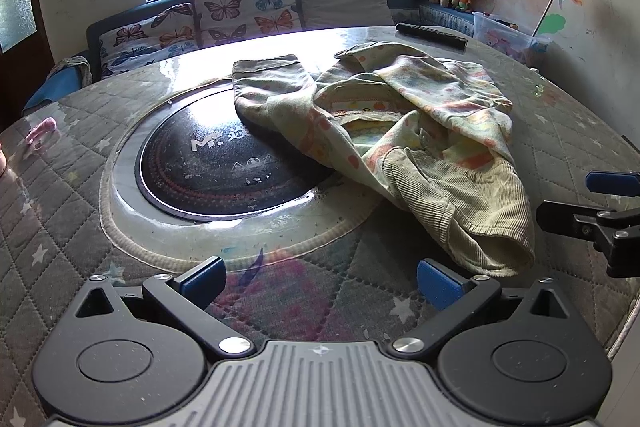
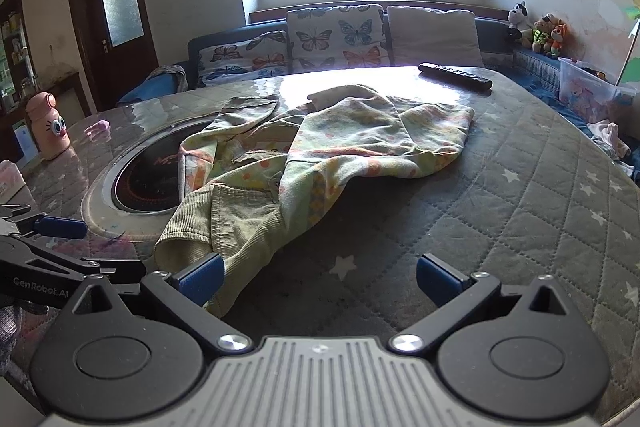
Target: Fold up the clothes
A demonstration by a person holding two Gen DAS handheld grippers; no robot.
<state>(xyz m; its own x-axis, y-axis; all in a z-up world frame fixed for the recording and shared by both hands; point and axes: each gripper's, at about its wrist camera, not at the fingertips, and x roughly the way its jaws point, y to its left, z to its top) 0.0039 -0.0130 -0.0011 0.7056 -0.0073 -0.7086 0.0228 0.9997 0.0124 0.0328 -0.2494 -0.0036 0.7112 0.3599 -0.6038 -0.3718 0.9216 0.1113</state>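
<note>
A crumpled child's garment [image 1: 392,131], pale green with orange and yellow prints and ribbed corduroy cuffs, lies in a heap on the round quilted table [image 1: 72,155], partly over the black hotplate [image 1: 224,171]. It also shows in the right wrist view [image 2: 320,155]. My left gripper [image 1: 320,281] is open and empty, just short of the garment's near cuff. My right gripper [image 2: 320,277] is open and empty; its left finger [image 2: 202,277] sits at the cuff's near edge. The right gripper shows at the right edge of the left wrist view [image 1: 600,205].
A black remote control [image 2: 454,75] lies at the table's far side. A pink bottle with cartoon eyes [image 2: 46,127] and a small pink item [image 2: 98,128] stand at the left. A butterfly-print sofa [image 2: 304,43] and a plastic toy box [image 2: 588,91] lie beyond the table.
</note>
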